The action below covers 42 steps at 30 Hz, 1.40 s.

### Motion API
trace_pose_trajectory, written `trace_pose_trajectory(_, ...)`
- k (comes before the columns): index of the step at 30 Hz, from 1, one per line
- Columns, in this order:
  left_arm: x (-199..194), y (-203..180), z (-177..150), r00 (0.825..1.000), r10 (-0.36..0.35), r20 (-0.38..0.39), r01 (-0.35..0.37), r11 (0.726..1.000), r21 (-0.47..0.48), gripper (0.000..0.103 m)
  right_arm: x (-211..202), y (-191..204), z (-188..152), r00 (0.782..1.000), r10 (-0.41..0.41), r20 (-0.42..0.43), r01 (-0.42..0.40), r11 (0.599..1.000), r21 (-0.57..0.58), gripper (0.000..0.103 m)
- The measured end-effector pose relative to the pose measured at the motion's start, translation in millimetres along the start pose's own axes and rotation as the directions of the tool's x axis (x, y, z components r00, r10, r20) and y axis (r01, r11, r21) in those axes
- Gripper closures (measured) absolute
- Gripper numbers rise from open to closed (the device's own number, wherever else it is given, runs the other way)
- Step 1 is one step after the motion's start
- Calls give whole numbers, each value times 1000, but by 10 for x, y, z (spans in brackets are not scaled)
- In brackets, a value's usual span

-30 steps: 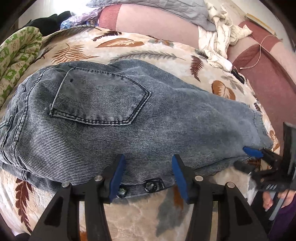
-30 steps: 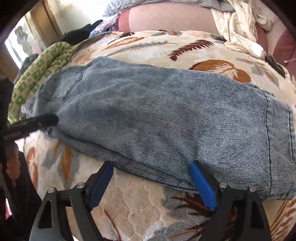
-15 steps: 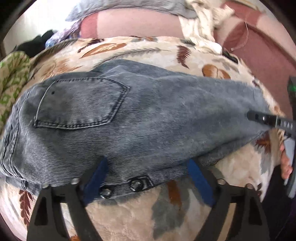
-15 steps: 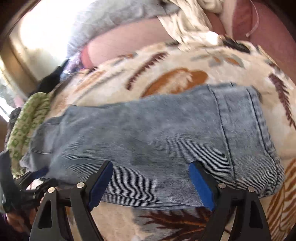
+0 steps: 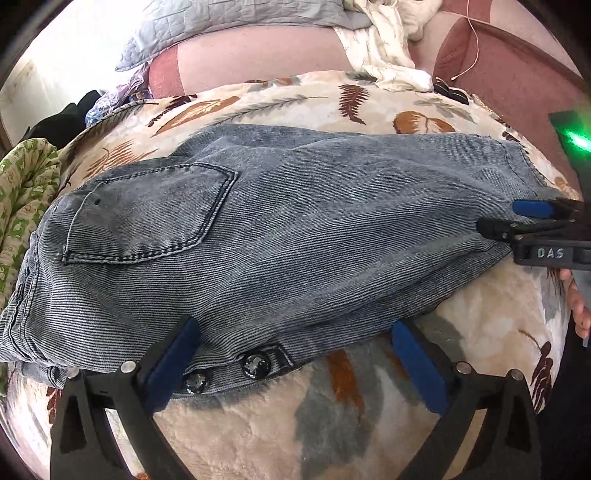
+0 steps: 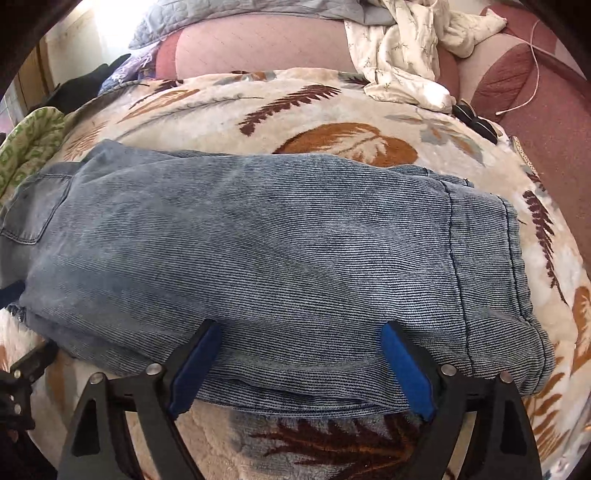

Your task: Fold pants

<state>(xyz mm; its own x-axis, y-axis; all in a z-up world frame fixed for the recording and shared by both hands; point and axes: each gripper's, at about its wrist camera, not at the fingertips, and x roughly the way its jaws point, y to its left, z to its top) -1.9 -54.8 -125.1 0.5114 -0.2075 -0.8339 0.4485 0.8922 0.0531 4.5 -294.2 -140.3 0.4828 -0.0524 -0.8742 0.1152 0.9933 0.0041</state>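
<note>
Bedding forms the work surface: a cream plush blanket (image 5: 258, 435) printed with brown and grey leaves, spread over a bed. Beyond its far edge lie a pink quilted cover (image 6: 266, 44), a grey quilt (image 5: 229, 22) and a crumpled white cloth (image 6: 402, 66). A green-patterned fabric (image 5: 26, 184) sits at the left edge, with dark clothing (image 6: 85, 88) behind it. A thin white cable (image 6: 532, 74) trails across the pink cover at far right.

The pants (image 5: 295, 236), grey-blue ribbed denim, lie flat on the blanket, lengthwise from left to right. The waistband end is at the left, with a back pocket (image 5: 147, 218) facing up. Two metal buttons (image 5: 255, 363) show along the near edge, on a layer under the top one. The hemmed leg end (image 6: 509, 295) is at the right.

Left gripper (image 5: 295, 354): jaws spread wide, holding nothing. Its blue pads straddle the near edge of the pants at the button area; the left pad overlaps the denim edge, the right pad sits over the blanket just beside the fabric.

Right gripper (image 6: 301, 354): jaws spread wide, holding nothing. Both blue pads sit over the near edge of the leg section. In the left wrist view this gripper appears at the right, its tips at the hem end of the pants.
</note>
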Motion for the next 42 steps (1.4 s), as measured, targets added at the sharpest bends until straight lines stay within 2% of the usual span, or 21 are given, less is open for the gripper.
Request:
trace_pose_trajectory(3, -97, 134, 46, 996, -92, -6, 92, 993, -71, 0, 3, 25, -11, 1000, -29, 9, 29, 999, -23, 9)
trace_pose_trajectory(5, -188, 327, 76, 983, -185, 7, 183, 969, -165, 0, 10, 16, -2, 1000, -23, 5, 23, 1000, -11, 9)
trace_pose_trajectory(7, -308, 526, 86, 977, -210, 41, 213, 946, -245, 0, -8, 21, -4, 1000, -22, 12, 22, 1000, -13, 9)
trace_pose_trajectory(8, -354, 589, 86, 978, -199, 55, 206, 942, -264, 0, -21, 31, -6, 999, -25, 20, 25, 1000, -16, 9)
trace_pose_trajectory(11, -558, 811, 89, 989, -98, 115, 128, 947, -293, 0, -58, 67, 21, 999, -39, 30, 40, 999, -32, 9)
trace_pose_trajectory(12, -626, 877, 87, 992, -24, 128, 60, 955, -292, 0, -82, 83, 35, 998, -42, 40, 44, 998, -39, 10)
trace_pose_trajectory(15, -644, 1043, 91, 988, 114, 107, -77, 949, -304, 0, -222, 205, 104, 995, -33, 99, 41, 996, -80, 10)
trace_pose_trajectory(18, -492, 1211, 31, 980, 194, 48, -167, 927, -336, 0, -372, 390, 274, 990, 45, 136, -30, 994, -106, 10)
trace_pose_trajectory(21, -259, 1228, -74, 981, 192, -20, -188, 932, -311, 0, -442, 657, 509, 984, 111, 138, -91, 986, -143, 10)
trace_pose_trajectory(23, -229, 1180, -95, 976, 219, -11, -214, 940, -267, 0, -451, 881, 621, 984, 121, 131, -95, 978, -183, 12)
trace_pose_trajectory(26, -276, 1226, -114, 980, 197, -2, -189, 936, -297, 0, -393, 1172, 685, 986, 133, 97, -110, 970, -215, 16)
trace_pose_trajectory(30, -305, 1279, -122, 981, 194, 13, -181, 935, -306, 0, -285, 1452, 603, 985, 166, 46, -153, 964, -217, 17)
trace_pose_trajectory(34, -260, 1303, -98, 983, 182, 8, -172, 939, -297, 0, -179, 1638, 482, 989, 146, 4, -140, 957, -252, 19)
trace_pose_trajectory(38, -254, 1291, -127, 986, 169, -6, -164, 944, -285, 0, -65, 1679, 355, 992, 117, -50, -126, 957, -261, 20)
trace_pose_trajectory(42, -255, 1279, -181, 987, 158, -14, -155, 948, -277, 0, -77, 1664, 302, 992, 107, -67, -121, 957, -262, 20)
